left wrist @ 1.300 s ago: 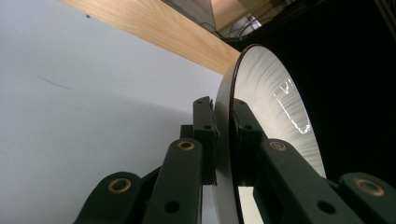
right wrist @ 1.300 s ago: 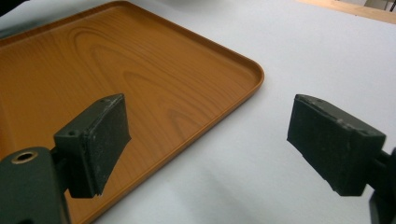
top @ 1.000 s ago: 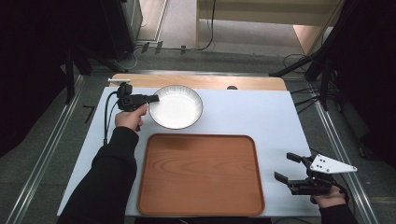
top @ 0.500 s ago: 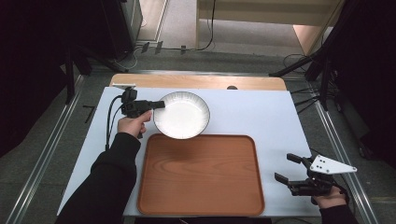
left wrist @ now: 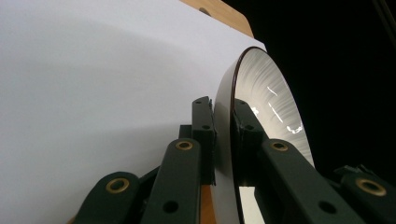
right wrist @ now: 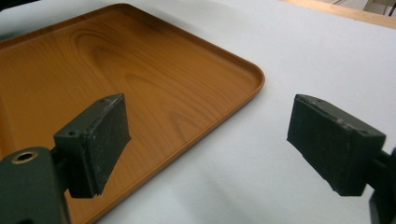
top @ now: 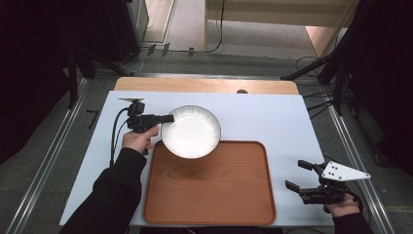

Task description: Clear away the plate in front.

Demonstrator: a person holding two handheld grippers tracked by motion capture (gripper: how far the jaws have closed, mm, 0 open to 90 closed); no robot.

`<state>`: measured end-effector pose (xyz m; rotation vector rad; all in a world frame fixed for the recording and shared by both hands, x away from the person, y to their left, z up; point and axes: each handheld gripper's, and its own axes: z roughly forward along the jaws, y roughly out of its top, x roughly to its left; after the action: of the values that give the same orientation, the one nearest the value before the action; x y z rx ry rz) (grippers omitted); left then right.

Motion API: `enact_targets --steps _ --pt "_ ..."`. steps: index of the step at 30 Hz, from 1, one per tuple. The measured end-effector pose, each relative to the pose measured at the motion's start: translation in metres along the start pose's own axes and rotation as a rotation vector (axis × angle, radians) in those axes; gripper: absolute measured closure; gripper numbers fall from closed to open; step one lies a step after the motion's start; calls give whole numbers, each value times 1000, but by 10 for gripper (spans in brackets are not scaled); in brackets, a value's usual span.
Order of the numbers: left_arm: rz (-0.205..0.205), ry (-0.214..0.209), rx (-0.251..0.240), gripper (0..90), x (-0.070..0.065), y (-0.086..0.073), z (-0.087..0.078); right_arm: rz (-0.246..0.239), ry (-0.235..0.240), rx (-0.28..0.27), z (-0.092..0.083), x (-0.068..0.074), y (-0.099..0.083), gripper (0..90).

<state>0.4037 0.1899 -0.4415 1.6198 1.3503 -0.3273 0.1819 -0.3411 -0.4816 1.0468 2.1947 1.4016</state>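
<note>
A white ribbed plate (top: pixel 191 131) with a dark rim hangs above the far left corner of the wooden tray (top: pixel 214 195). My left gripper (top: pixel 168 118) is shut on the plate's left rim. In the left gripper view the plate (left wrist: pixel 268 98) stands edge-on between the two jaws, the left gripper (left wrist: pixel 224 135) clamped on its rim. My right gripper (top: pixel 298 175) rests open near the table's front right corner, right of the tray. In the right gripper view the right gripper (right wrist: pixel 208 135) holds nothing, and the tray (right wrist: pixel 116 88) lies behind its left jaw.
A white table top (top: pixel 272 117) carries the tray, with a wooden strip (top: pixel 204 85) along its far edge. Cables (top: pixel 117 131) trail from the left gripper. Dark stands and floor rails flank the table.
The left gripper has carried the plate toward the near right, from the far left of the table to over the tray's far left corner. The right gripper has stayed still.
</note>
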Motion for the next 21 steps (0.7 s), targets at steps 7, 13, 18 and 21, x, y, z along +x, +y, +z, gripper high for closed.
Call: enact_targets --steps 7,13,18,21 --pt "19 -12 20 835 -5 -14 0 2 2 7 1 0 0 136" --pt "24 -29 23 833 -6 -25 1 2 5 3 0 1 1 136" --pt "29 -39 30 831 -7 -33 2 0 2 1 0 2 1 136" --pt "29 -44 32 830 -8 -37 2 0 1 -2 -1 2 1 136"
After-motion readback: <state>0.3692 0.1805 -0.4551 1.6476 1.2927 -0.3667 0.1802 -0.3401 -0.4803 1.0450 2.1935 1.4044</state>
